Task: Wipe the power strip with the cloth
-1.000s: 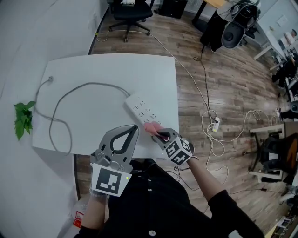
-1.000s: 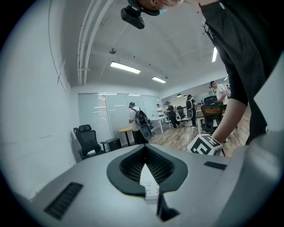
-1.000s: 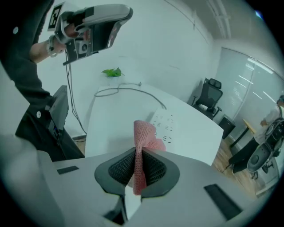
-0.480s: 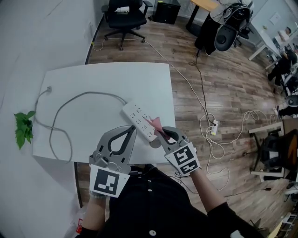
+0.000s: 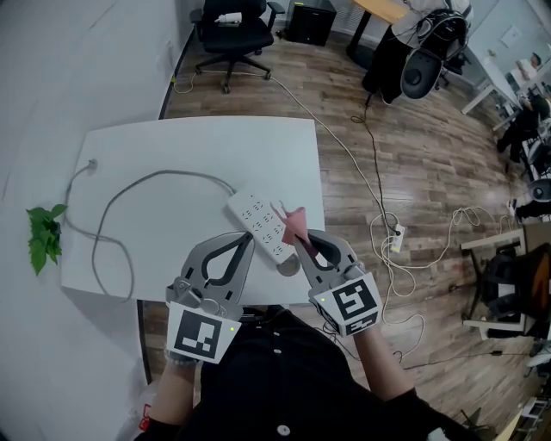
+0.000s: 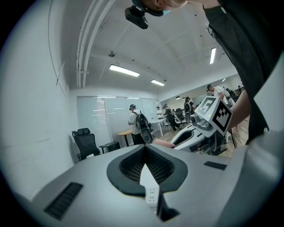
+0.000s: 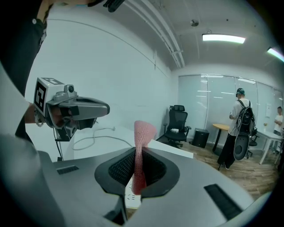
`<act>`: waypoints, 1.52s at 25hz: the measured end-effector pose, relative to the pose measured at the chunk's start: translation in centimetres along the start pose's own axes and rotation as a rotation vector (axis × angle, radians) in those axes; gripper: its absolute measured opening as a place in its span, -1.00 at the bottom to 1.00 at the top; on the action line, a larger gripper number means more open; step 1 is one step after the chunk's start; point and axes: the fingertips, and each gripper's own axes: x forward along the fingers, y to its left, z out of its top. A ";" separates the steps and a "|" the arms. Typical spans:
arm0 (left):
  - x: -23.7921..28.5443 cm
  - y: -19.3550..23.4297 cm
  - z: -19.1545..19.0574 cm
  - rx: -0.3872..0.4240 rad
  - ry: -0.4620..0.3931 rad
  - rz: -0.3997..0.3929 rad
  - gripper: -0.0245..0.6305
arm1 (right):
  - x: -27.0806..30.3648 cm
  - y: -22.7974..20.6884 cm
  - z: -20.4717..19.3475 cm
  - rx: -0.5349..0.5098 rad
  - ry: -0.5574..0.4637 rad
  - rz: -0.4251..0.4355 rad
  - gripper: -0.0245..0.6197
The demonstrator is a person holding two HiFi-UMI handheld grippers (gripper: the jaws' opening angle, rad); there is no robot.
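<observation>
The white power strip (image 5: 260, 224) lies slantwise on the white table (image 5: 172, 142) near its front right edge, and its grey cable (image 5: 129, 185) loops away to the left. My right gripper (image 5: 302, 239) is shut on a pink cloth (image 5: 295, 220), which sticks up past the jaw tips over the strip's right side. In the right gripper view the cloth (image 7: 143, 131) stands pinched between the jaws, with the strip (image 7: 132, 196) below. My left gripper (image 5: 249, 239) is shut and holds nothing, at the strip's near left. The strip (image 6: 150, 188) shows under its jaws.
A green plant (image 5: 41, 234) hangs off the table's left edge. A black office chair (image 5: 228, 21) stands beyond the far side. Loose cables and a small socket (image 5: 398, 231) lie on the wooden floor to the right, with more desks and people further off.
My right gripper has lifted the pink cloth off the strip's near end and turned upright, so the cloth now points up. My left gripper has stayed in place.
</observation>
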 end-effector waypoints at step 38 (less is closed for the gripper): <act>-0.5 -0.9 0.4 0.005 0.007 -0.004 -0.88 | -1.1 1.2 1.8 -0.058 -0.018 0.011 -0.77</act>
